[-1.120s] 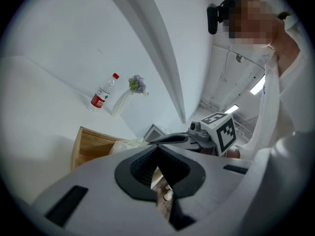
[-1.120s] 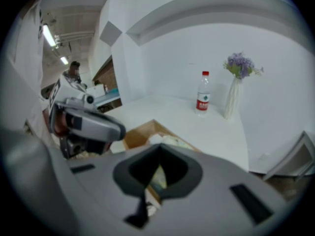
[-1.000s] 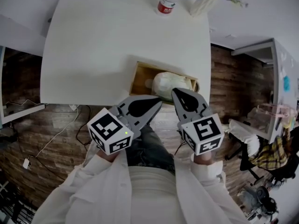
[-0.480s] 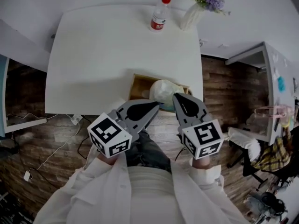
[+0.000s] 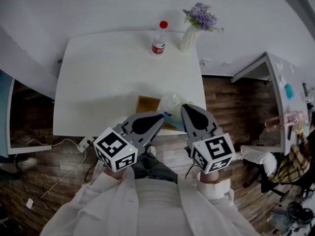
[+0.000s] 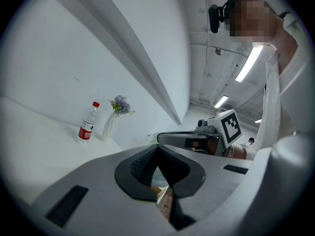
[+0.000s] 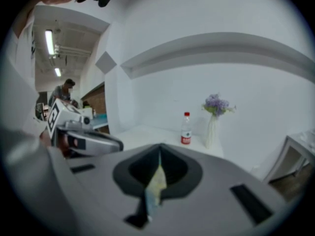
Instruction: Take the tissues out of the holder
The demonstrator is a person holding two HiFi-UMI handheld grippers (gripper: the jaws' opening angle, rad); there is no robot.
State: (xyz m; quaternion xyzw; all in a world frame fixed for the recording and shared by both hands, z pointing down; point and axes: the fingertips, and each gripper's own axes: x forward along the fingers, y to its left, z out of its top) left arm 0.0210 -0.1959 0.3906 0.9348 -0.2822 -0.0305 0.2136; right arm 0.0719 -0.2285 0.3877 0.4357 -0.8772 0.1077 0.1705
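A wooden holder point(image 5: 146, 105) sits at the near edge of the white table point(image 5: 98, 77). A pale tissue pack in clear plastic point(image 5: 172, 102) hangs over the holder's right half. My right gripper point(image 5: 184, 107) is shut on the pack's edge; in the right gripper view a thin yellowish strip of the pack point(image 7: 156, 181) is pinched in the right gripper point(image 7: 158, 163). My left gripper point(image 5: 161, 116) points at the pack's near side with its jaws together. The left gripper point(image 6: 158, 165) shows only a sliver of wood and plastic through its gap; whether it pinches anything I cannot tell.
A water bottle with a red cap point(image 5: 158, 37) and a white vase of purple flowers point(image 5: 189, 33) stand at the table's far edge. A second desk point(image 5: 275, 77) and a chair with clutter point(image 5: 290, 156) are on the right, over a wooden floor.
The table, holder, bottle and vase have shrunk and slid down in the head view, so the head and both grippers have risen. The tissue pack has come up with the grippers, baring the holder's left half.
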